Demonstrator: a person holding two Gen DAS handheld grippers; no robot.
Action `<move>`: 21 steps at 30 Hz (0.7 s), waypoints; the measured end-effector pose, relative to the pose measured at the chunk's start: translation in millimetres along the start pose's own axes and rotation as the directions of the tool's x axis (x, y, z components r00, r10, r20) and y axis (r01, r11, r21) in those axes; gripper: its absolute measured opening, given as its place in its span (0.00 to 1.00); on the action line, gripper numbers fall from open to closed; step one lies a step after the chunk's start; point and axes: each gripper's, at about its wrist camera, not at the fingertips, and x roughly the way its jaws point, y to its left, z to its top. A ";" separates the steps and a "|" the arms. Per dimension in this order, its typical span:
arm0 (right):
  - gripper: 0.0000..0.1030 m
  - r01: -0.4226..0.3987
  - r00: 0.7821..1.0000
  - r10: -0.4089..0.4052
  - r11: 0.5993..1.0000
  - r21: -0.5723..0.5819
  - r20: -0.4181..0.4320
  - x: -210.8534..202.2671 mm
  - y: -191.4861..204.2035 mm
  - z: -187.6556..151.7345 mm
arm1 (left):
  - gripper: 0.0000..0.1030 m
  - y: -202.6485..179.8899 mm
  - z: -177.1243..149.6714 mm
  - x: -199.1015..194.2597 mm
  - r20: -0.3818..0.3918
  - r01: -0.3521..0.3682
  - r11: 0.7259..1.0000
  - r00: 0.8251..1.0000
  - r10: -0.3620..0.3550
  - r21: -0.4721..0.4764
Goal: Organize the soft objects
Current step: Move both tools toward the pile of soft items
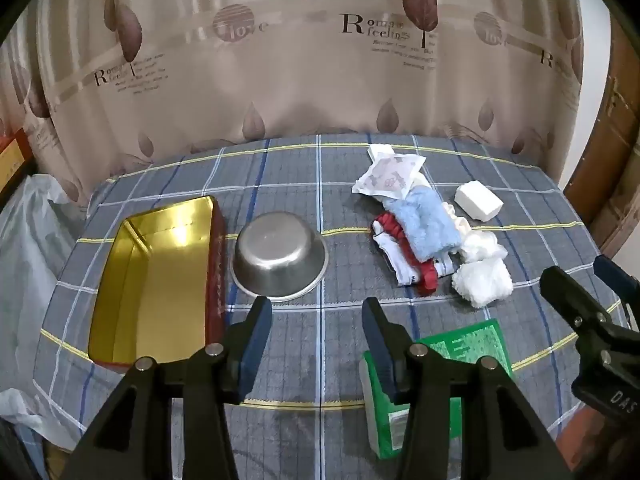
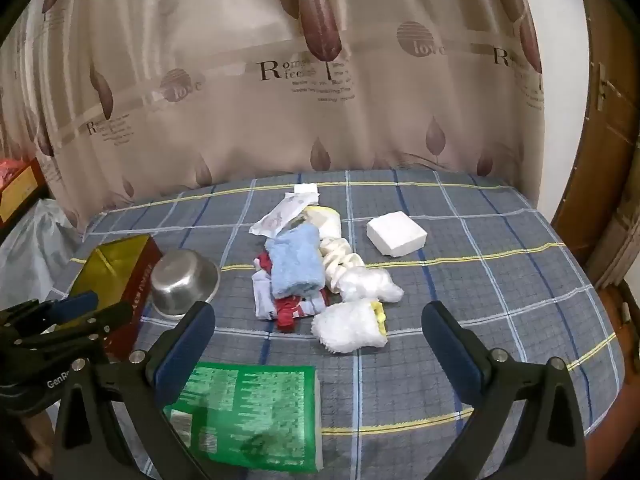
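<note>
A heap of soft things lies mid-table: a light blue towel (image 1: 424, 224) (image 2: 296, 266) on top of red and white socks (image 1: 412, 270) (image 2: 290, 310), a fluffy white cloth (image 1: 482, 282) (image 2: 350, 326), a crumpled white plastic bundle (image 2: 370, 284) and a printed white pouch (image 1: 390, 176) (image 2: 284, 212). A white foam block (image 1: 478, 200) (image 2: 396, 234) sits apart to the right. My left gripper (image 1: 317, 312) is open over bare cloth, with nothing between its fingers. My right gripper (image 2: 318, 318) is open wide, hovering near the fluffy cloth; it also shows at the edge of the left wrist view (image 1: 584, 280).
An open red tin with a gold inside (image 1: 160, 280) (image 2: 116, 264) stands at the left, a steel bowl (image 1: 280, 258) (image 2: 184, 280) beside it. A green packet (image 1: 464, 356) (image 2: 256, 408) lies near the front edge. The checked tablecloth (image 1: 320, 360) covers the table; a curtain hangs behind.
</note>
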 end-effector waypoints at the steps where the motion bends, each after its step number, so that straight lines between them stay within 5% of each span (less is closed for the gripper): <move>1: 0.99 -0.003 1.000 0.003 1.000 -0.001 -0.003 -0.6 -0.1 -1.1 | 0.46 0.4 0.1 -0.1 0.003 -0.006 1.000 1.000 0.006 -0.004; 21: 0.99 -0.018 1.000 0.017 0.999 -0.043 -0.014 -14.4 12.2 -1.6 | 0.46 6.4 -8.8 -16.0 0.021 0.033 0.999 0.999 -0.032 -0.028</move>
